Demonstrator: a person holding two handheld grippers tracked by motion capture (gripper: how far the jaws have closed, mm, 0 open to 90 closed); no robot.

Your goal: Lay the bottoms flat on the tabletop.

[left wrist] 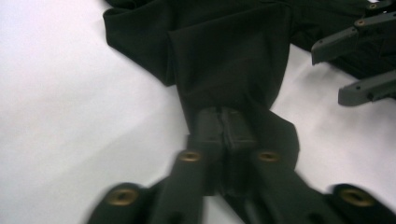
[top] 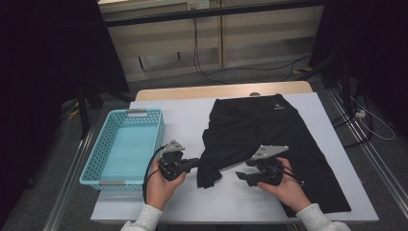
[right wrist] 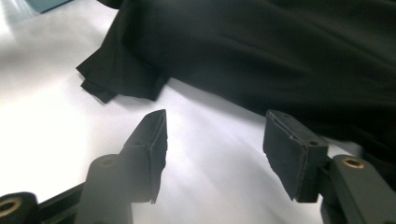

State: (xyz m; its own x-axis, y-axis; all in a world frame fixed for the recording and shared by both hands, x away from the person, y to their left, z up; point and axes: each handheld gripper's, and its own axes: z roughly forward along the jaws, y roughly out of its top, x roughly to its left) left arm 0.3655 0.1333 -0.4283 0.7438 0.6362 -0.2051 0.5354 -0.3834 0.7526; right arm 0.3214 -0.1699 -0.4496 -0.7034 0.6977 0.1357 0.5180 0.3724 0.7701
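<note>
We see a table (top: 159,108) with a white top in the middle of the high view. The floor around it is grey, and dark curtains hang at the far left and far right of the frame. Thin cables (top: 211,72) lie on the floor at the top of the frame.

A blue basket (top: 144,118) sits on the left part of the table. It has small holes in its walls.

Black shorts (top: 269,130) lie spread on the right part of the table. One leg is folded over, and its end reaches down to the middle of the frame, just left of center.

Our left gripper (top: 192,163) is in the lower middle of the high view, just right of the basket. It points right, at the folded end of the shorts. In the left gripper view, its jaws are pressed together near the bottom middle, and they pinch a fold of the shorts (left wrist: 229,60). The cloth bunches up where the pads grip it.

Our right gripper (top: 241,177) is in the lower right middle of the high view, just beside the shorts. It points left, toward the left gripper. In the right gripper view, its jaws stand apart with only white table (right wrist: 215,140) between them. The shorts (right wrist: 280,51) lie just past the jaws, across the top of that frame. The folded end (right wrist: 100,81) shows at the upper left there.
</note>
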